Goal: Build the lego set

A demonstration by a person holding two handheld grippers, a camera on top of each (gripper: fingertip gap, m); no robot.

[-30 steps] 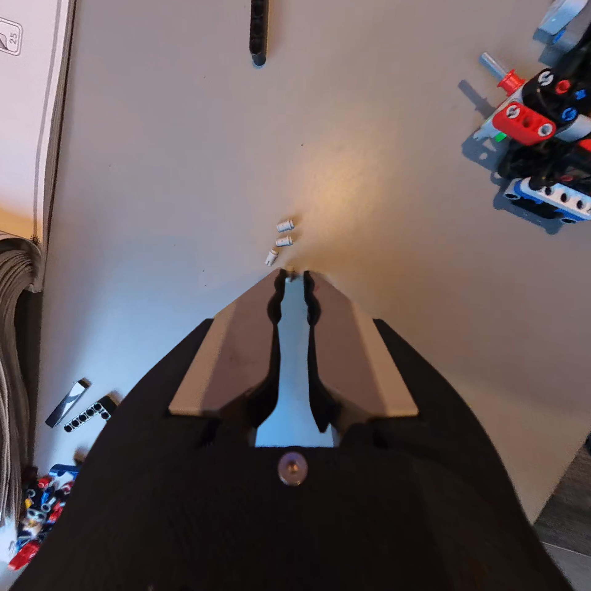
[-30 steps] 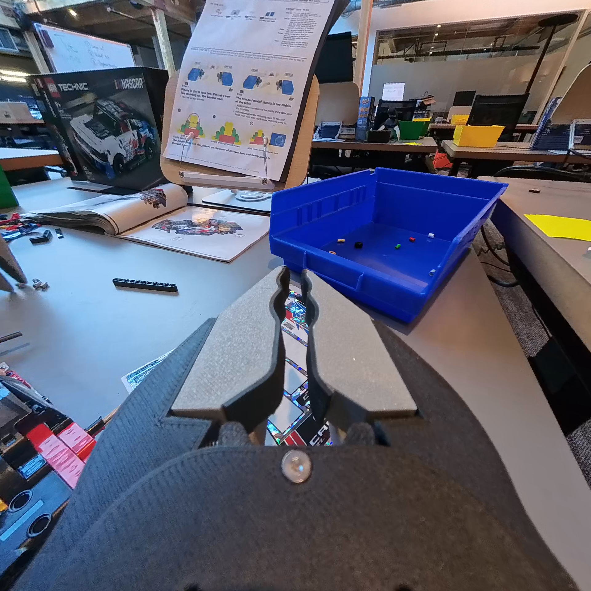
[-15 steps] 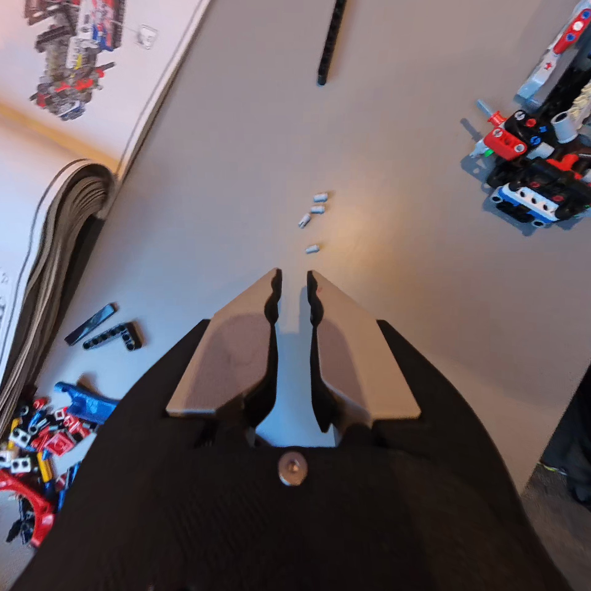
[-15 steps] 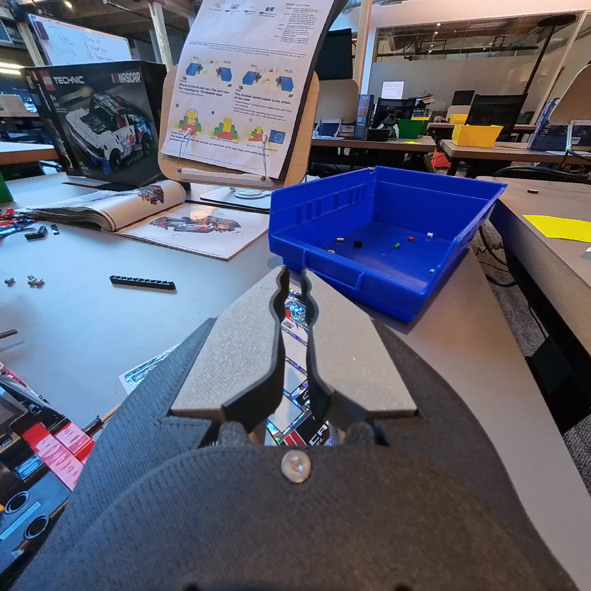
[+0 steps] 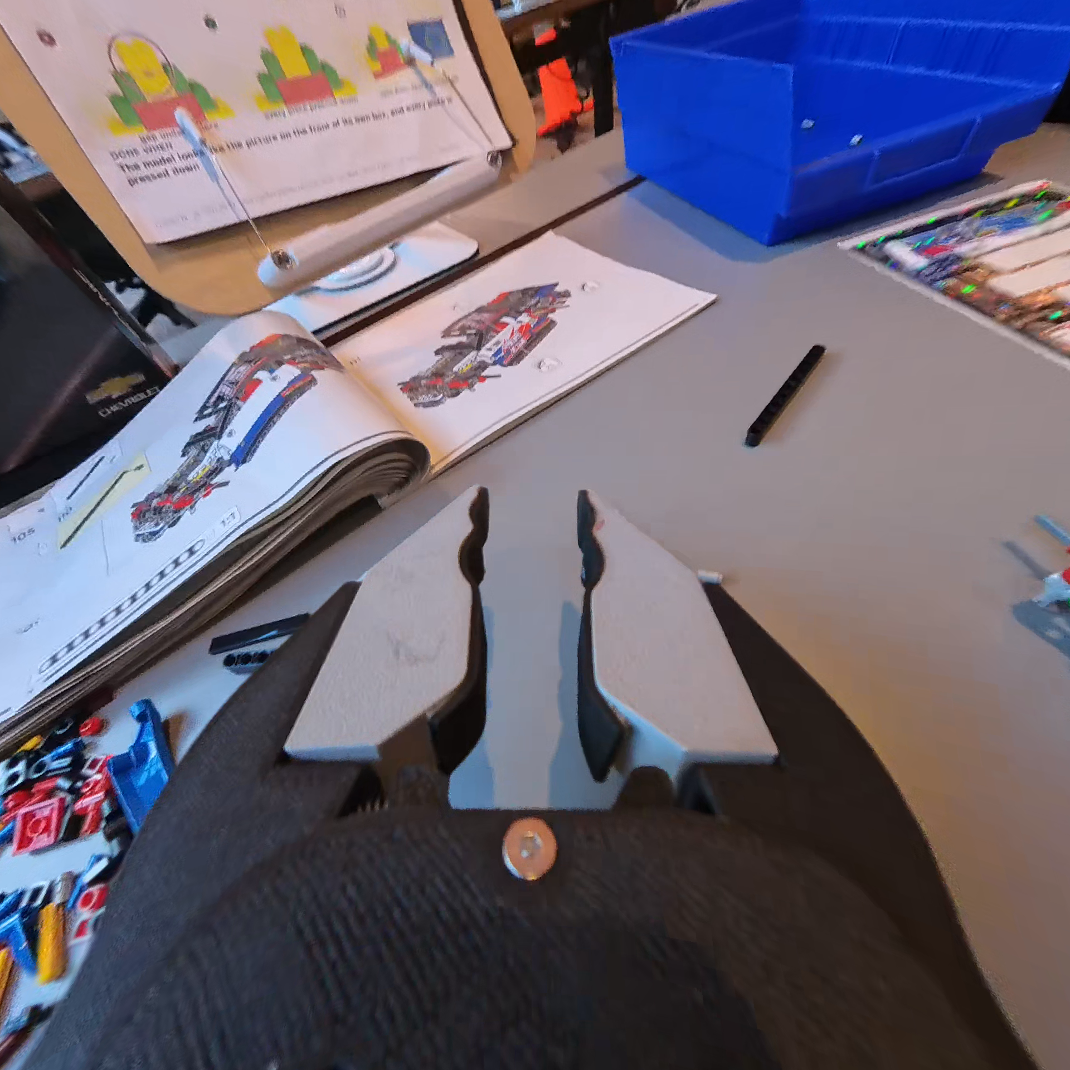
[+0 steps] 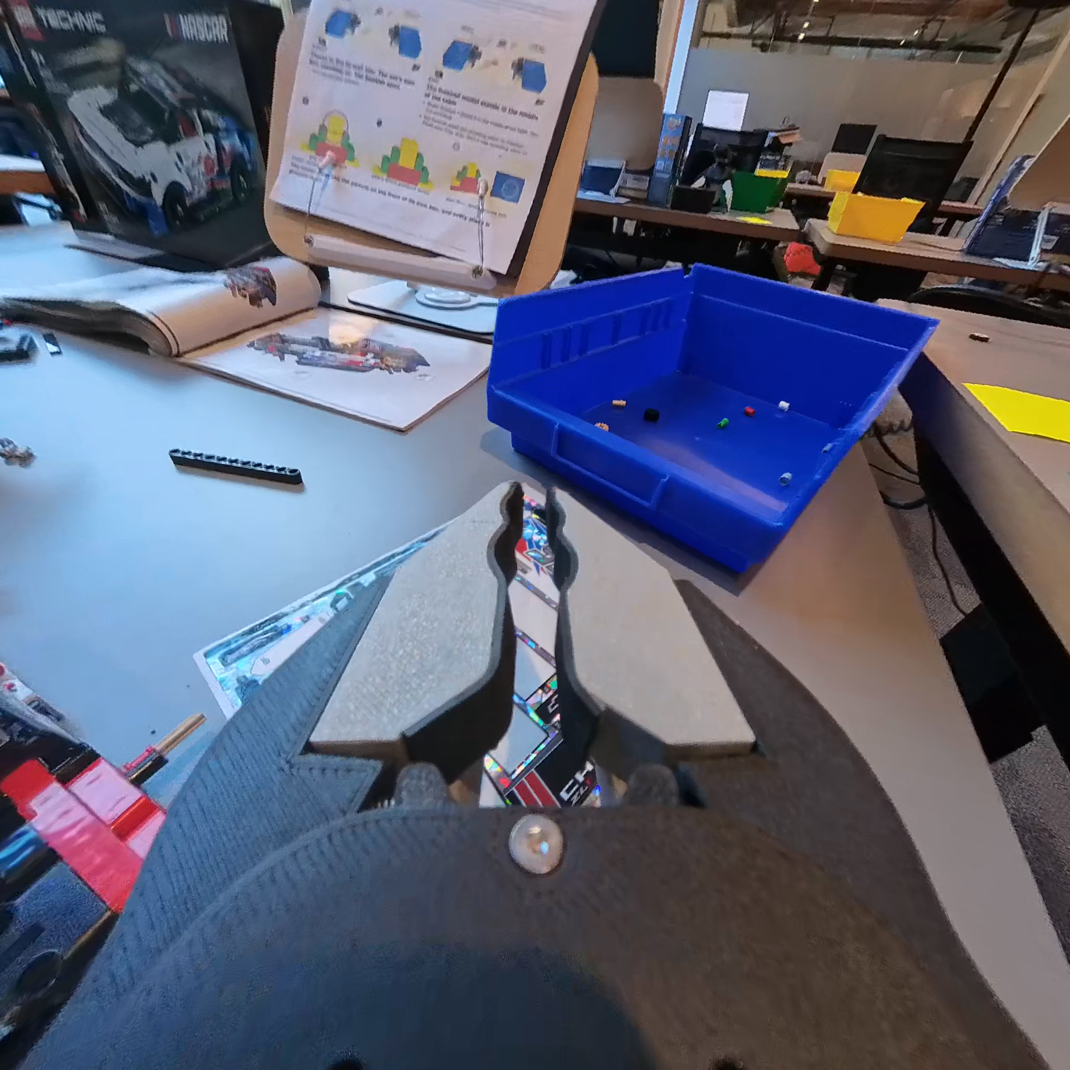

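My left gripper (image 5: 531, 502) is open and empty, held above the grey table (image 5: 810, 579). A long black beam (image 5: 784, 402) lies ahead to its right and shows in the right wrist view (image 6: 234, 466) too. One small grey pin (image 5: 709, 576) lies beside the right finger. The open instruction booklet (image 5: 289, 434) lies ahead to the left. My right gripper (image 6: 531, 495) is shut but for a thin gap and holds nothing, over the shiny sticker sheet (image 6: 272, 648). The part-built model (image 6: 75, 810) sits at that view's lower left.
A blue bin (image 6: 579, 405) with a few tiny pieces stands at the table's right end. A paper stand (image 6: 428, 116) and the set box (image 6: 145, 116) stand at the back. Loose pieces (image 5: 52, 810) are piled at the lower left of the left wrist view. From my left tips it is roughly 15 cm to the long black beam (image 5: 784, 402); from my right, 25 cm. Look for it in the right wrist view (image 6: 217, 465) too.
My left gripper let go of a small grey pin beside three others, then rose, tilted up towards the booklet and opened wider. The right gripper shifted slightly and stayed closed.
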